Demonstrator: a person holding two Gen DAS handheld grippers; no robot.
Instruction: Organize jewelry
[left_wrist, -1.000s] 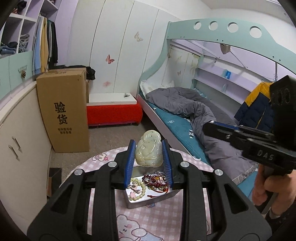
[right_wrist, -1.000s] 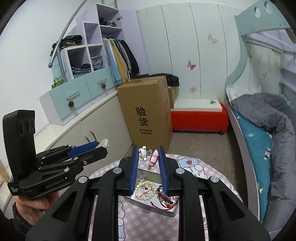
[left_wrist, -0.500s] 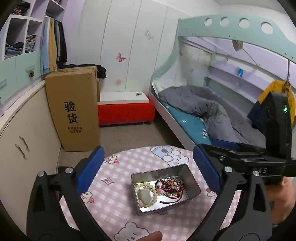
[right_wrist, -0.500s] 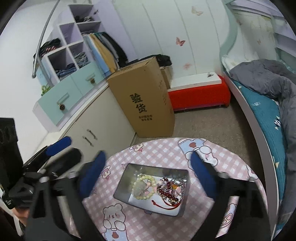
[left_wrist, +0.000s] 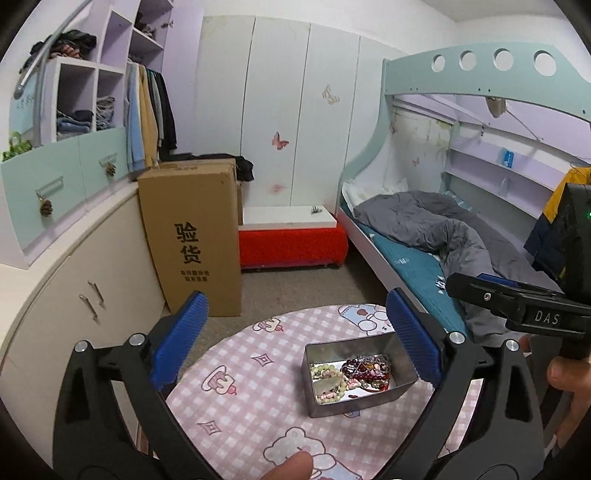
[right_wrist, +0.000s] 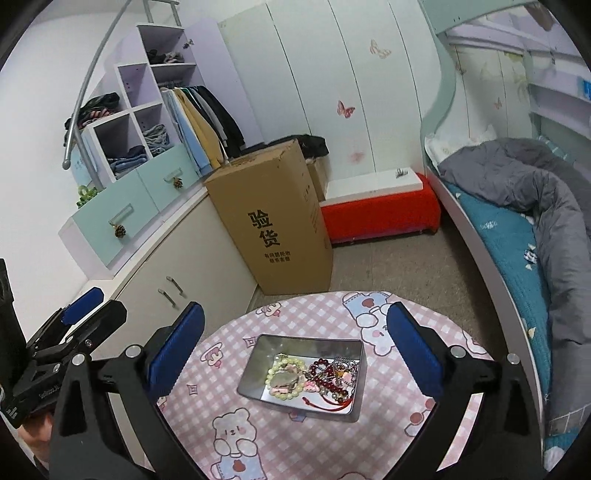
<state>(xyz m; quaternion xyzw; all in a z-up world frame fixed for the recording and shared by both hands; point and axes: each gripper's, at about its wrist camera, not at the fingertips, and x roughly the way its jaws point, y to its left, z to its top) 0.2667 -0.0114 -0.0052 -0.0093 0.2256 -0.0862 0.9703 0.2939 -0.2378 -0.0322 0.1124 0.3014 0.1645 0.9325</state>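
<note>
room: bedroom, white wall panels with butterfly stickers, grey floor open between furniture
bed (left_wrist: 424, 236): right side, grey duvet piled on it, its long edge runs close past the tabletop's right rim
cabinet (right_wrist: 192, 266): cream doors, left wall, just beside the tabletop's left rim
cardboard box (right_wrist: 273, 218): upright on floor against cabinet, behind tabletop, apart from it
red bench (right_wrist: 380, 218): far wall, between box and bed
tabletop (right_wrist: 229, 398): round, pink check cloth with bear prints; bare cloth all around the tin, far rim curved and unobstructed
left hand-held gripper (left_wrist: 295, 343): jaws spread wide, nothing between them, held above tabletop's near side; tin sits toward its right finger
right hand-held gripper (right_wrist: 295, 350): jaws spread wide, empty, above tabletop; tin roughly centred between fingers, clear of both
metal tin (right_wrist: 354, 384): rectangular, open top, mid-tabletop, well in from every rim
jewelry (right_wrist: 314, 376): all inside tin; pale green bead bracelet with jade pendant on left half, red beads and cord tangled on right half
</note>
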